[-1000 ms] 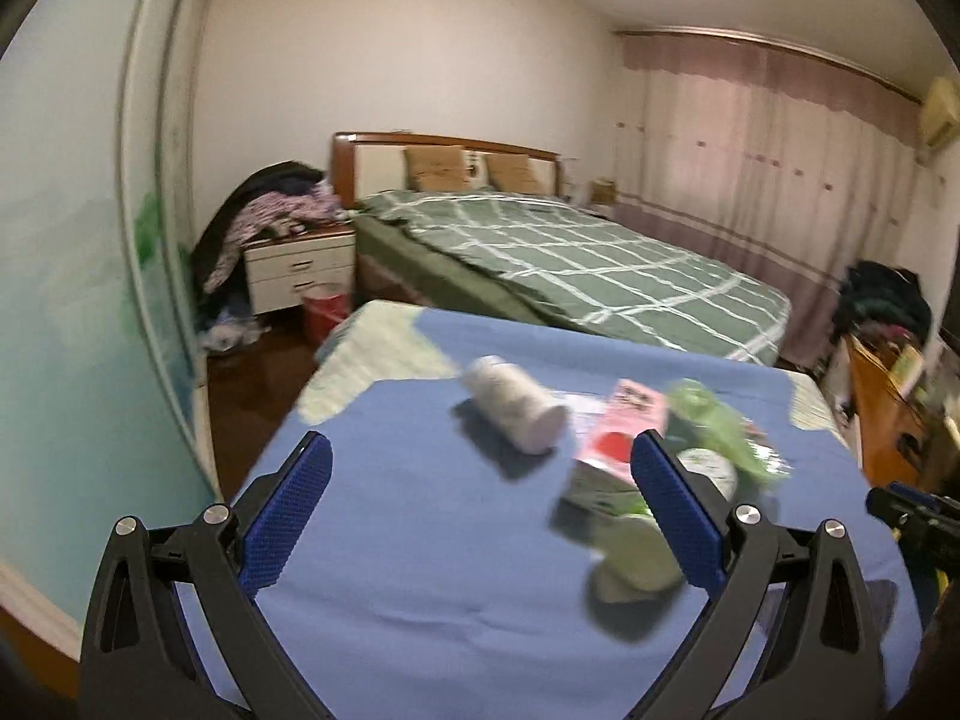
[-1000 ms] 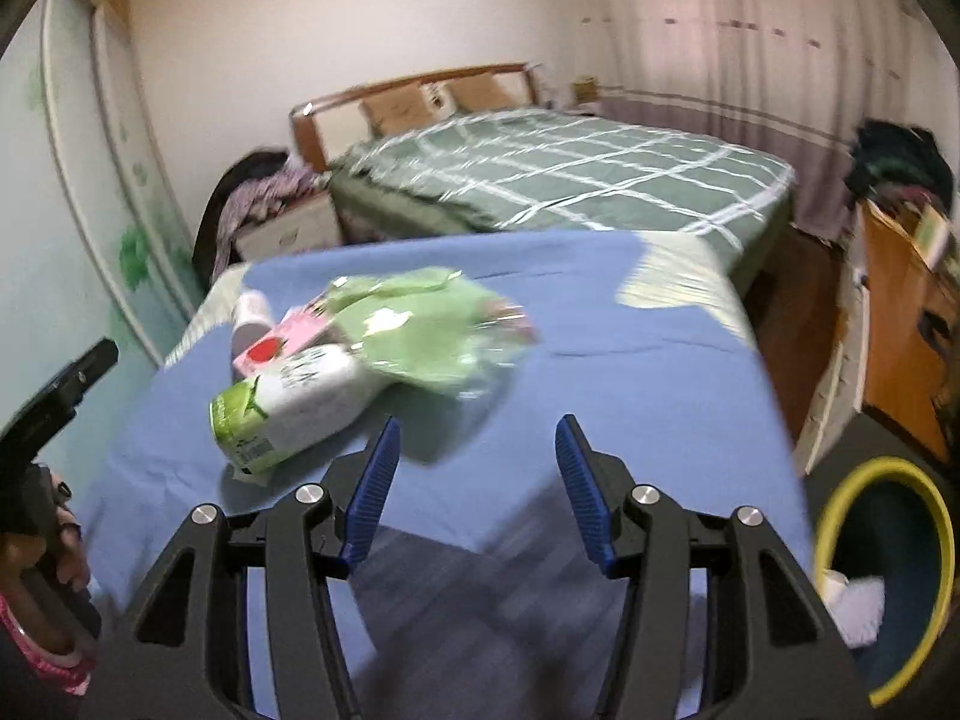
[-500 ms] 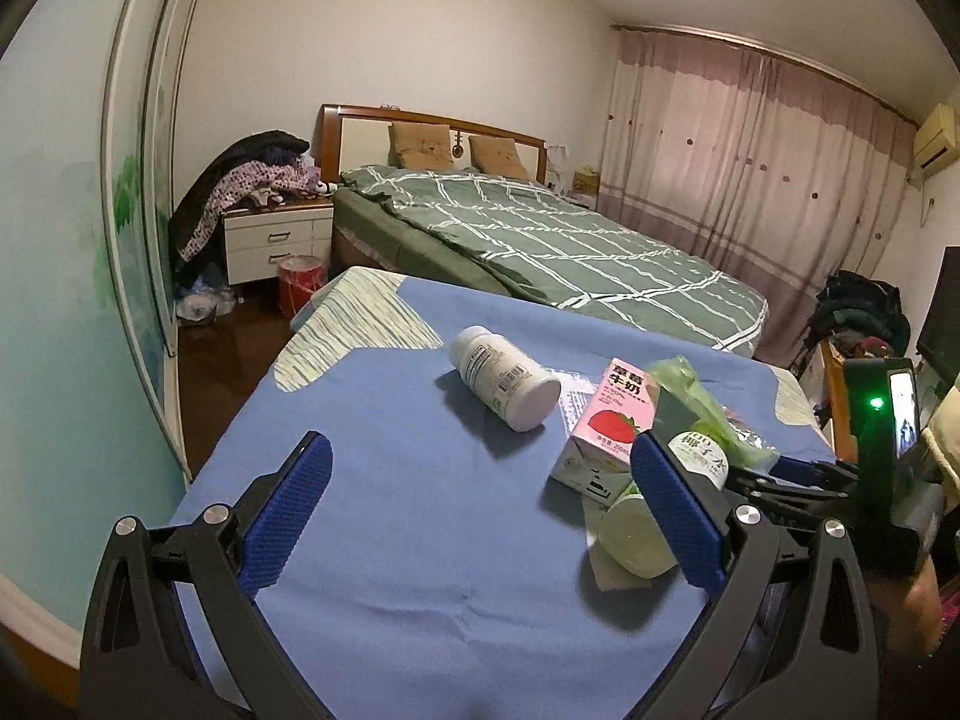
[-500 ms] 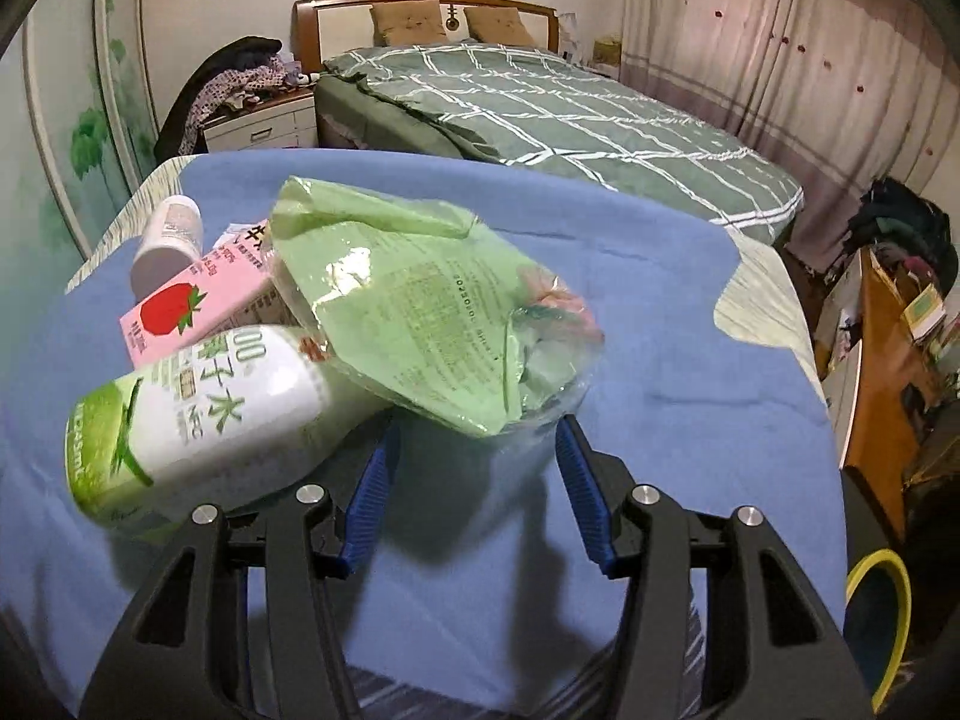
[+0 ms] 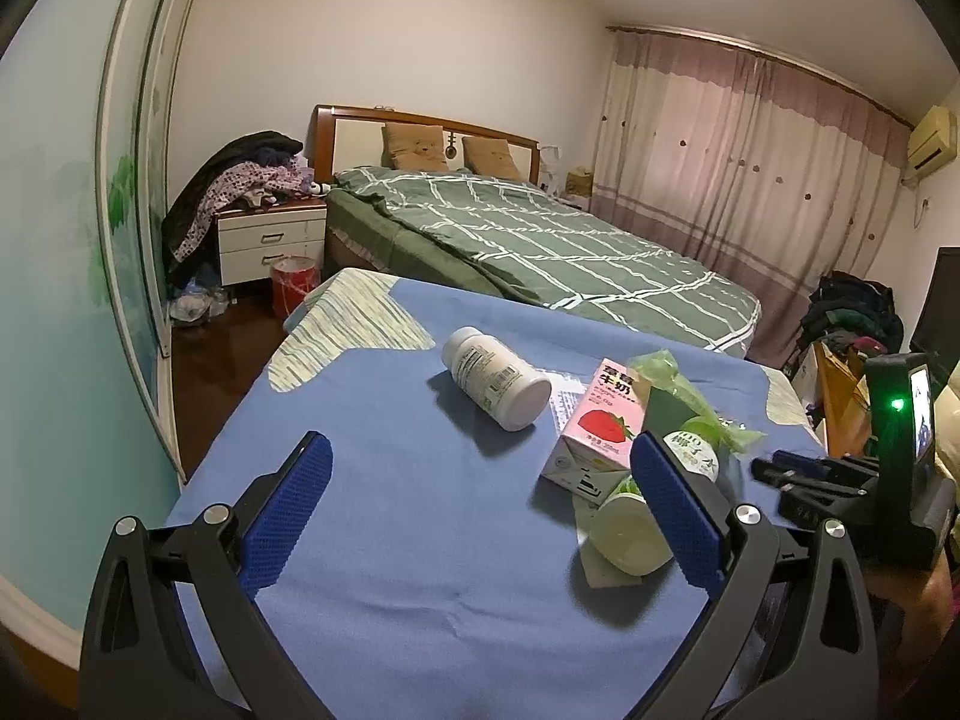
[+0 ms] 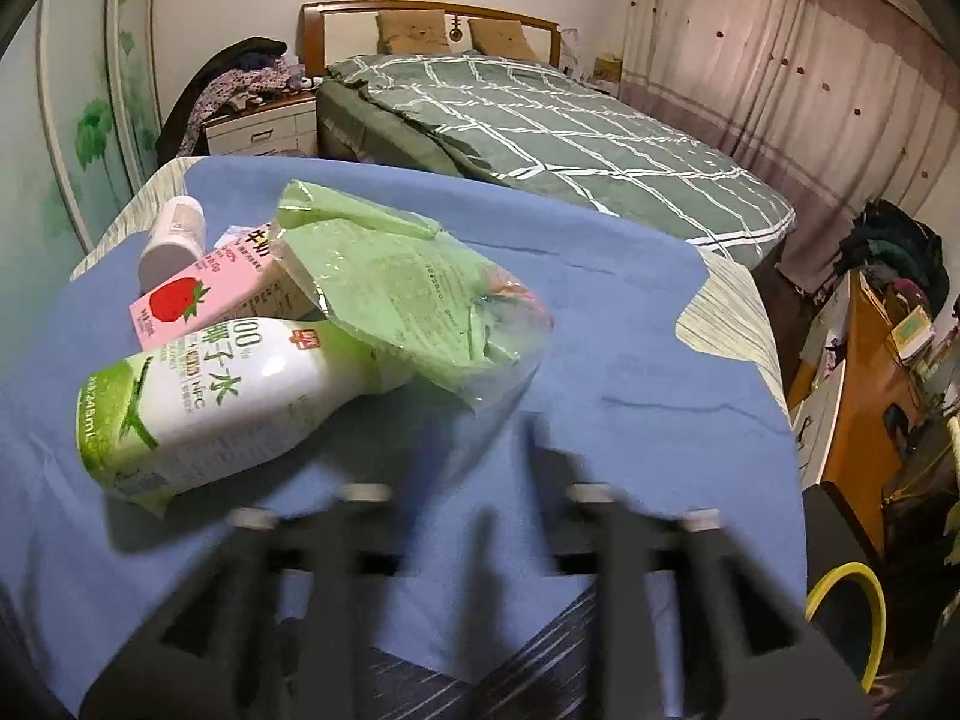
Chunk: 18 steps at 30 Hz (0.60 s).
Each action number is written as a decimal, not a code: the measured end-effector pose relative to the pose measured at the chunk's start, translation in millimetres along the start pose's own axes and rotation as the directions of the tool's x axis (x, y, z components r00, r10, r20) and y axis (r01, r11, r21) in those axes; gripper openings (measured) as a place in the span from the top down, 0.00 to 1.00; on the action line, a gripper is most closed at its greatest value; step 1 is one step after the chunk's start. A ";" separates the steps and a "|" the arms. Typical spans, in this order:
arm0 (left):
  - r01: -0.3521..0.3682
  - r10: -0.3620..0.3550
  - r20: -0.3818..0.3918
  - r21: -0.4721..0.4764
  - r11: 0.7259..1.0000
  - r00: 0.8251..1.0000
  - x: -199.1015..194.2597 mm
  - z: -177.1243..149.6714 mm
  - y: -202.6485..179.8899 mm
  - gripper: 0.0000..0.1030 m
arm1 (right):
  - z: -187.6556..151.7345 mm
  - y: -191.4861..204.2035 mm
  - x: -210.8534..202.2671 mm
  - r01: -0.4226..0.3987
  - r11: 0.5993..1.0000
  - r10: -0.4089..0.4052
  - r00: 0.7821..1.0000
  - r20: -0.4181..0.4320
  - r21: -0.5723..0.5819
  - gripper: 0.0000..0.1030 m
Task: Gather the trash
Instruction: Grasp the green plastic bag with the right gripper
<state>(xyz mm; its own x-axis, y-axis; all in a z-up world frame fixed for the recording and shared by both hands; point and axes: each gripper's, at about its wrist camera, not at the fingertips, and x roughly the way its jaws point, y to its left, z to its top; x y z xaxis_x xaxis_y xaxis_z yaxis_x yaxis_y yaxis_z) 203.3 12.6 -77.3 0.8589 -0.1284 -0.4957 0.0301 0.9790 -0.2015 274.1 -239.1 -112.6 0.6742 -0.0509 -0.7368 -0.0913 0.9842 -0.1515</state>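
While left claw gapes wide, green bag just ahead of blurred right claw; grip unclear.

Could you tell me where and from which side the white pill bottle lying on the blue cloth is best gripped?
Grip the white pill bottle across its labelled barrel, coming from above with the left gripper, which is open. It lies on its side, clear of the pink strawberry milk carton, so both long flanks look free for the fingers; the round ends would probably slip.

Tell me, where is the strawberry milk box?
The strawberry milk box lies on the blue cloth, right of centre in the left wrist view, between the white pill bottle and the green bag.
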 end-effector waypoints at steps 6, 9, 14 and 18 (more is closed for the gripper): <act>0.003 -0.003 -0.003 -0.004 1.000 1.000 -2.0 0.2 0.3 0.05 | 13.5 18.9 12.1 0.073 0.994 -0.072 0.997 0.018 -0.075 0.53; 0.007 -0.007 -0.008 -0.010 1.000 1.000 -1.0 -0.5 -0.3 0.05 | 20.1 25.5 19.2 0.114 0.986 -0.111 0.993 0.028 -0.121 0.53; 0.013 -0.013 -0.010 -0.004 1.000 1.000 0.3 -1.6 -1.4 0.05 | 17.5 19.7 18.6 0.069 0.989 -0.068 0.998 0.009 -0.131 0.91; 0.018 -0.018 -0.016 0.007 1.000 1.000 1.8 -2.8 -3.7 0.05 | 7.3 2.6 -0.7 0.013 0.998 -0.012 1.000 0.025 -0.067 0.95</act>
<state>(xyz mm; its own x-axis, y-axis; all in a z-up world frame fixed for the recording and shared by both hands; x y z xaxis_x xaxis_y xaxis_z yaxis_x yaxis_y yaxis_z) 203.3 8.3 -79.8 0.8497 -0.1484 -0.5059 0.0488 0.9776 -0.2047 278.7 -235.2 -107.6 0.6937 -0.0581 -0.7180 -0.1310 0.9699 -0.2051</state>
